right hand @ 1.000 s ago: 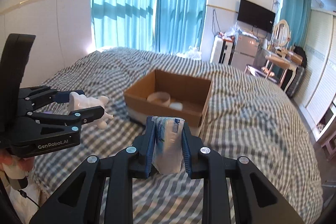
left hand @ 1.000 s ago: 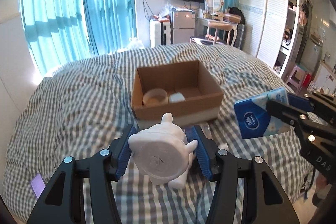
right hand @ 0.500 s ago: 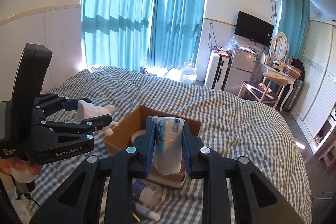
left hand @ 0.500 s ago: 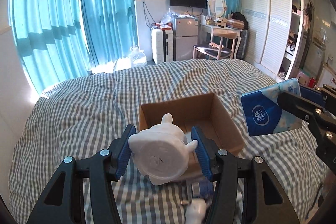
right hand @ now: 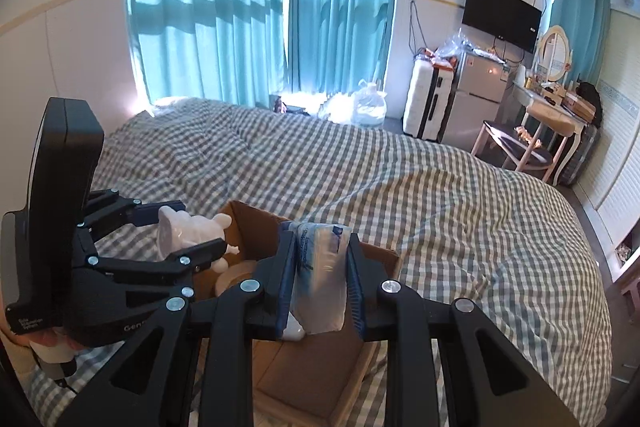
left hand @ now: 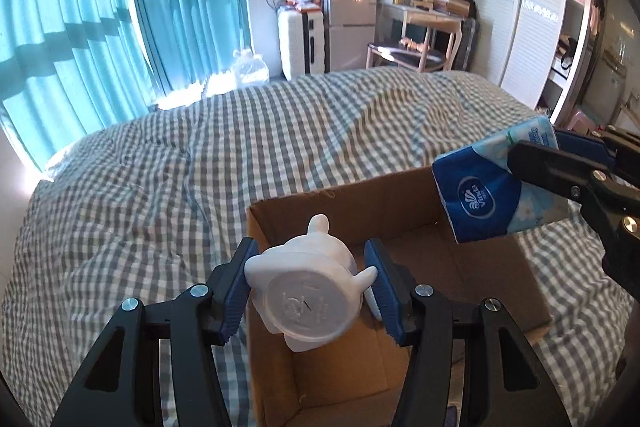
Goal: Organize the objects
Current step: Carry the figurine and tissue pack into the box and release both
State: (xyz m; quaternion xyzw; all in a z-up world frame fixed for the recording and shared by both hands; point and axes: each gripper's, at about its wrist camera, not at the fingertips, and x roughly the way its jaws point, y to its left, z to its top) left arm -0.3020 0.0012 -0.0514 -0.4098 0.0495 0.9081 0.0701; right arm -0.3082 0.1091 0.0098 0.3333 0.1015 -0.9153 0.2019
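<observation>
My left gripper (left hand: pixel 310 275) is shut on a white ceramic figurine (left hand: pixel 310 303), base towards the camera, held above the left part of an open cardboard box (left hand: pixel 348 203) on the bed. My right gripper (right hand: pixel 320 267) is shut on a blue tissue pack (right hand: pixel 320 283), held above the same box (right hand: pixel 384 255). In the left wrist view the tissue pack (left hand: pixel 488 191) hangs over the box's right side. In the right wrist view the figurine (right hand: pixel 188 231) and left gripper (right hand: pixel 176 227) are at the box's left edge. A tape roll (right hand: pixel 236 275) lies inside the box.
The box sits on a bed with a grey checked cover (left hand: pixel 160 187). Beyond the bed are teal curtains (left hand: pixel 120 7), a white suitcase (left hand: pixel 298 43), a small fridge (left hand: pixel 350 27), a dressing table with chair (left hand: pixel 416 39) and a wardrobe (left hand: pixel 532 27).
Both grippers have moved forward and over the box, still holding their objects. The box now lies directly beneath them, closer and lower in both views.
</observation>
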